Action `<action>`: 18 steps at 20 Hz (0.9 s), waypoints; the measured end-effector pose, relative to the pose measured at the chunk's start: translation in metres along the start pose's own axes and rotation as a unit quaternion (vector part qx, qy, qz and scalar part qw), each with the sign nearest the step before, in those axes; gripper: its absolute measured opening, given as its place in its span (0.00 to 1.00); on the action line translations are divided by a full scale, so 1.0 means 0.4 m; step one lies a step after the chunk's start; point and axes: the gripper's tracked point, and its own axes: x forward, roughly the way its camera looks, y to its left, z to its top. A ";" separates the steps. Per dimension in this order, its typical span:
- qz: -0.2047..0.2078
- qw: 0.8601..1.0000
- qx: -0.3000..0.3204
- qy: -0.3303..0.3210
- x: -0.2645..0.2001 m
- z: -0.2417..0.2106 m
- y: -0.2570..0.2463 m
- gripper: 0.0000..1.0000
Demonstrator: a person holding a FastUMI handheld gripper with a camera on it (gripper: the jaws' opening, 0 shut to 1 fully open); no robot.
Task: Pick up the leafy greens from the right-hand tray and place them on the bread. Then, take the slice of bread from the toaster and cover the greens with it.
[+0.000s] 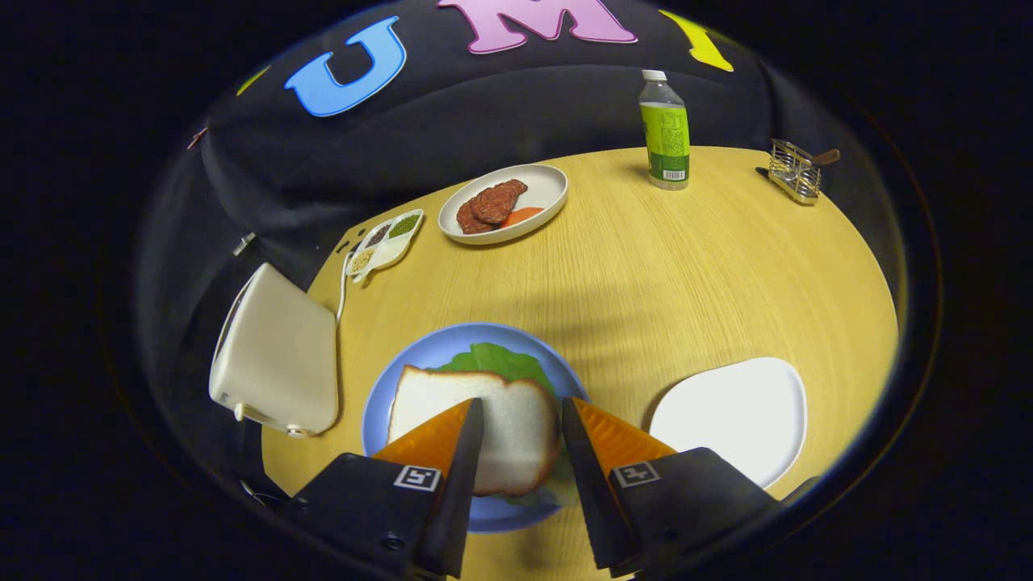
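- Gripper view: the gripper (pixel 523 420) hangs over the near edge of the table (pixel 686 266), its fingers spread apart and holding nothing, a clear gap between them.
- Just ahead of and partly between the fingers sits the blue plate (pixel 420 355), and on it a slice of bread (pixel 504 428) lies flat on top of the leafy greens (pixel 496 361), which peek out on its far side and a little at its near right edge.
- So the greens look covered; in my reading the sandwich is stacked and the released fingers fit a drop-off just made.
- To the right, near, the white tray (pixel 742 411) is bare, which fits the greens having come from there.
- To the left, the toaster (pixel 274 355) stands beside the plate, close enough for a short carry; its slot is hard to see from here.
- Far across the table: a dish of meat slices (pixel 504 203), a small condiment tray (pixel 386 242), a bottle (pixel 665 133) and a wire rack (pixel 795 169), all well apart from the work.
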 end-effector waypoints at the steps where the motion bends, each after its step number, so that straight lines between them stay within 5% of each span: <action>1: 0.002 1.000 -0.005 -0.004 -0.010 0.003 -0.001 0.65; 10: 0.032 0.989 -0.074 -0.124 -0.212 0.150 0.037 0.99; 18: 0.052 0.955 -0.142 -0.256 -0.476 0.316 0.136 0.99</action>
